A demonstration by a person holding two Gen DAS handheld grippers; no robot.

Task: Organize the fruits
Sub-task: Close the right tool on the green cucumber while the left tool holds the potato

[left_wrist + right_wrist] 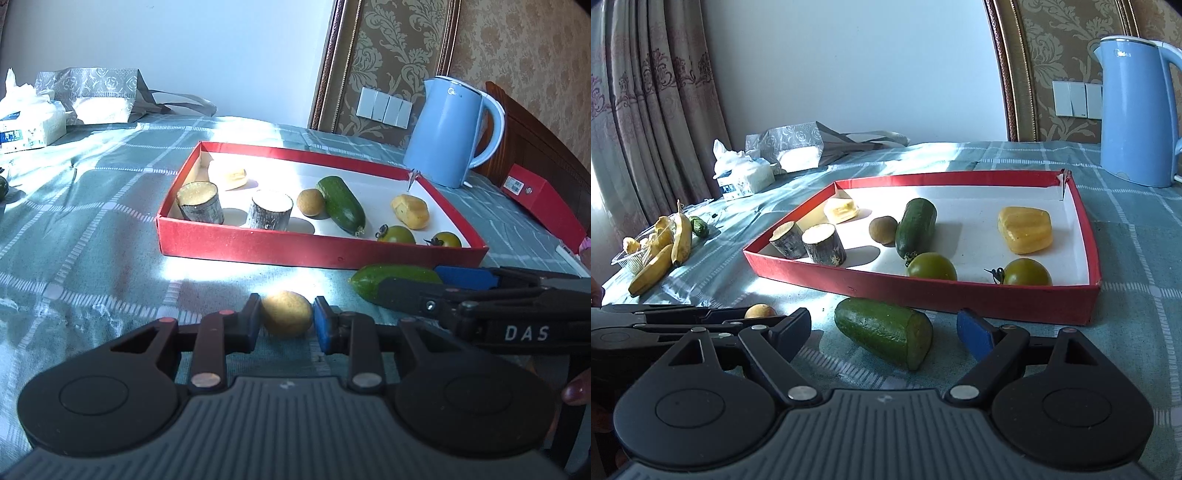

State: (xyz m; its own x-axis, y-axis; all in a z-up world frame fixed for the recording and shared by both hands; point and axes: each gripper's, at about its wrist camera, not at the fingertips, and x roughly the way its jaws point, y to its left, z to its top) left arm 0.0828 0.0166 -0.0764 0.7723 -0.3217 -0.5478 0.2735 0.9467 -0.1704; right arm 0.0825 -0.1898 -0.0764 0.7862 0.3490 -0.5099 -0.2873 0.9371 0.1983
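Note:
A red tray point(258, 247) point(923, 291) on the checked cloth holds two cut cane pieces, a cucumber point(341, 203) point(916, 225), a small brown round fruit, yellow pieces and two green tomatoes point(932, 266). My left gripper point(287, 314) is closed around a small yellow-brown round fruit point(287, 313) lying on the cloth in front of the tray; both pads touch it. My right gripper point(886, 328) is open, its fingers either side of a cut cucumber half point(884, 330) point(391, 280) lying on the cloth, not touching it.
A blue kettle point(450, 133) point(1134, 110) stands behind the tray's right corner. A red box point(543, 199) lies at the right. Bananas point(665, 251), a small cucumber and a plastic punnet lie far left. A tissue pack point(746, 173) and a silver bag point(92, 92) sit at the back.

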